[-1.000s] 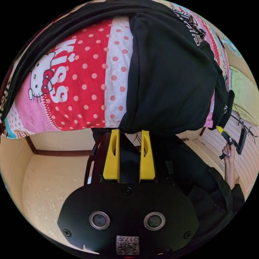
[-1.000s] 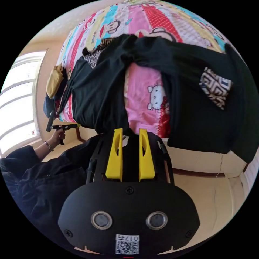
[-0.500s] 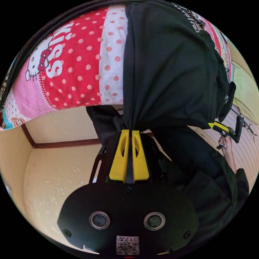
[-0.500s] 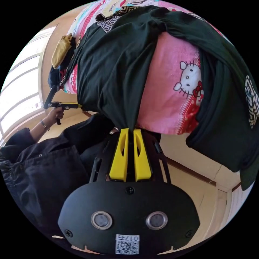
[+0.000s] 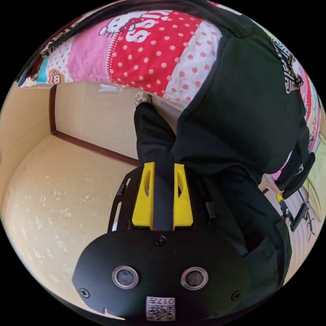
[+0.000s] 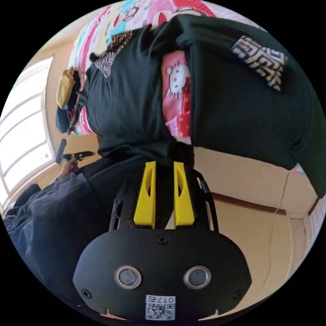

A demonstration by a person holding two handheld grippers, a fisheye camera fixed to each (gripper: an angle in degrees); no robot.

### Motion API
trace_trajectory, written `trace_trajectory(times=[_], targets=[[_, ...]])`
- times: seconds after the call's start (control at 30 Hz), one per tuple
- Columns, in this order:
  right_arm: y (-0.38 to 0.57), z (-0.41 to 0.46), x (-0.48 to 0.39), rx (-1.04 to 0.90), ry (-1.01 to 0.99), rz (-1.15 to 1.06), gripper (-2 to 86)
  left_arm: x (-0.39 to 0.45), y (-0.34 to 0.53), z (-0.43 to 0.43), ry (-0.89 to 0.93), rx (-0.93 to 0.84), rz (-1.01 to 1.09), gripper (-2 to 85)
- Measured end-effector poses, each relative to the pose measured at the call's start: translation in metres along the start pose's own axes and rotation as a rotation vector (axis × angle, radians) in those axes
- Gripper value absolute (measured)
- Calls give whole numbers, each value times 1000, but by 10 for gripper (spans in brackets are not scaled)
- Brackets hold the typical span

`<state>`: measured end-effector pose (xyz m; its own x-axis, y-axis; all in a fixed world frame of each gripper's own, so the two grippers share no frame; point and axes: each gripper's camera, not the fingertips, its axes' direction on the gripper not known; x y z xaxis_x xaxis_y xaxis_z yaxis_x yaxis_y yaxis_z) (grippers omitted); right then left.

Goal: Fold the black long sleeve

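In the left gripper view we see the left gripper [image 5: 162, 166] at the centre, its two yellow jaws standing apart with a clear gap. Dark cloth lies behind this gap, but the jaws do not press on it, so we call them parted and holding nothing. The black long sleeve [image 5: 244, 112] hangs over the edge of the bed at about 2 o'clock, and its lower edge comes down close to the jaw tips. The bedsheet [image 5: 159, 51] — red with white dots, pink, and with cartoon figures — is at 12 o'clock. The pale floor [image 5: 51, 190] is at 8 o'clock. At 4 o'clock, near the rim, we can see the other gripper [image 5: 292, 214] small, below a dark folded piece.

In the right gripper view the right gripper [image 6: 164, 166] also has its yellow jaws parted, with dark cloth behind the gap and nothing held between them. The black long sleeve [image 6: 132, 102] is spread over the bed from 11 o'clock to 2 o'clock, with a patterned black-and-white patch [image 6: 261, 61] at 1 o'clock. Between two parts of the garment the pink bedsheet [image 6: 176, 88] shows. At 9 o'clock a hand [image 6: 69, 166] holds the other gripper [image 6: 73, 156] — we cannot tell its jaws from here. The person's dark clothes [image 6: 51, 217] are at 8 o'clock, and a bright window [image 6: 20, 136] at 9 o'clock.
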<state>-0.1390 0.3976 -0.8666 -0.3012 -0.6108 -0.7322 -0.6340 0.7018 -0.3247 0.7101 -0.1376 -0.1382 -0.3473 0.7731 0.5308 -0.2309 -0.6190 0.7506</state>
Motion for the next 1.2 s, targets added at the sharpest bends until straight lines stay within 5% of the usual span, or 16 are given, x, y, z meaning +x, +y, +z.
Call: trace_trajectory(times=[0.2,0.4,0.57,0.73,0.87,1.07,1.2], targets=[[-18,-66,14,331,236,53,111,4,18,-10,-24,0,-50,85],[-60,-33,14,201,473,-131,79,7,43,-25,-5,35,-69,82],[-34,-77,33,398,286,-73,24,5,57,-41,-42,62,-58,81],[65,-146,129,976,-134,432,14,-20,67,-52,61,95,-125,80],[82,-103,190,944,-339,747,11,-48,73,-55,260,120,-214,79],[70,-103,161,1026,-423,636,12,-94,84,-64,465,160,-343,78],[28,-133,82,1060,-436,346,13,-133,88,-71,666,229,-440,69]])
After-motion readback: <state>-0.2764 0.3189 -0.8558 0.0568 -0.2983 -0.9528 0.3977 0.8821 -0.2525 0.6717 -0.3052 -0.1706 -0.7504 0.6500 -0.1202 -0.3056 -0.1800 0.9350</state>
